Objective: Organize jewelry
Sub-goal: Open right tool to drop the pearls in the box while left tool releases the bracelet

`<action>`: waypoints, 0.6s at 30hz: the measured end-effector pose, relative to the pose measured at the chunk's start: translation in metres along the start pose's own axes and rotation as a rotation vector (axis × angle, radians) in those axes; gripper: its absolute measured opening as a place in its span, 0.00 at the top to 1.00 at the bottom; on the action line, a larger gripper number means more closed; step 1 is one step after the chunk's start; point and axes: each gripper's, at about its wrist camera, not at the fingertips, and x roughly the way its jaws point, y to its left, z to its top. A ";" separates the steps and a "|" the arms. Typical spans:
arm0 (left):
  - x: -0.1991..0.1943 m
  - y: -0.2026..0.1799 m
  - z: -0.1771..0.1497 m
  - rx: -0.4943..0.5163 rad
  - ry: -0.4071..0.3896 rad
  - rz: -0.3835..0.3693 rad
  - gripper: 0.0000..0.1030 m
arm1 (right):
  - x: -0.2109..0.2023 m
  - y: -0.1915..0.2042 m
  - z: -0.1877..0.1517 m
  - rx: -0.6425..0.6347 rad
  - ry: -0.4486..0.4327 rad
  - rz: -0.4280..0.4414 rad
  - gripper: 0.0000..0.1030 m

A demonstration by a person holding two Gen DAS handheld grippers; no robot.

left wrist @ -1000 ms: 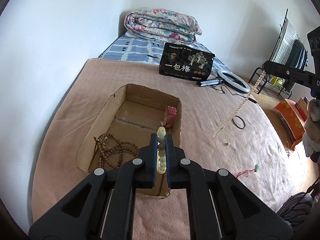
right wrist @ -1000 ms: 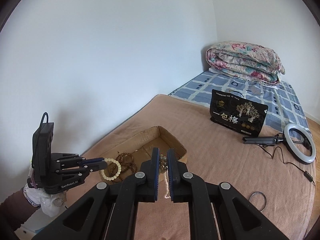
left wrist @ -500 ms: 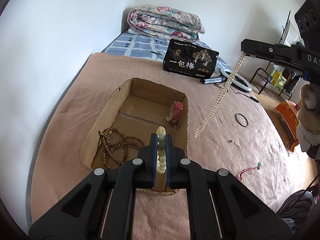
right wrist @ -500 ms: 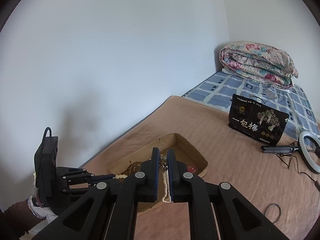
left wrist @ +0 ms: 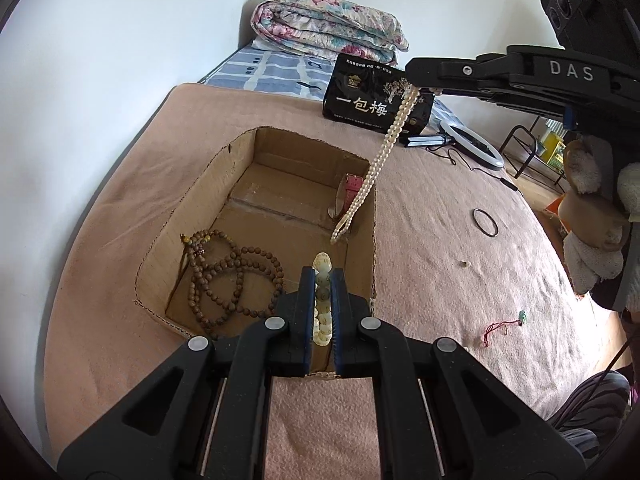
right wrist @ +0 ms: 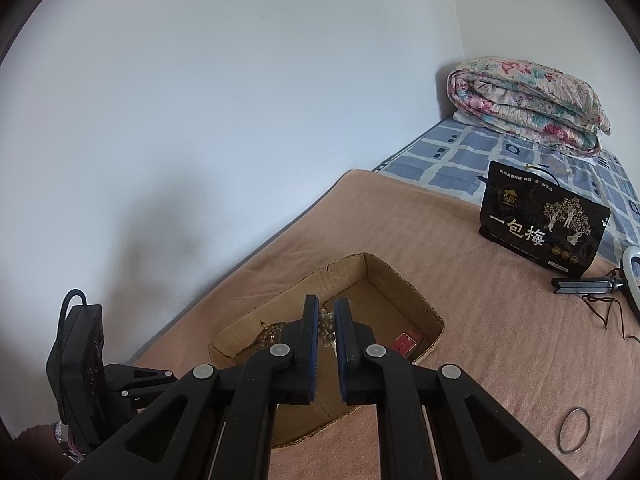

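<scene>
Dangling pearl strand (left wrist: 378, 168) over corrugated cardboard box (left wrist: 192, 208).

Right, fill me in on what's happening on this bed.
A person is sorting jewelry into an open cardboard box set into the pink blanket, with tongs in each hand. The left tongs are shut on a pale bead bracelet over the box's near end. The right tongs hold a pearl necklace that dangles over the box's right wall. A brown bead strand and a pink watch already lie inside. A dark ring and a red-corded charm are on the blanket.
</scene>
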 end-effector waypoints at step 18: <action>0.002 -0.003 -0.004 0.013 0.003 0.025 0.95 | 0.023 -0.006 -0.018 0.003 0.060 -0.027 0.83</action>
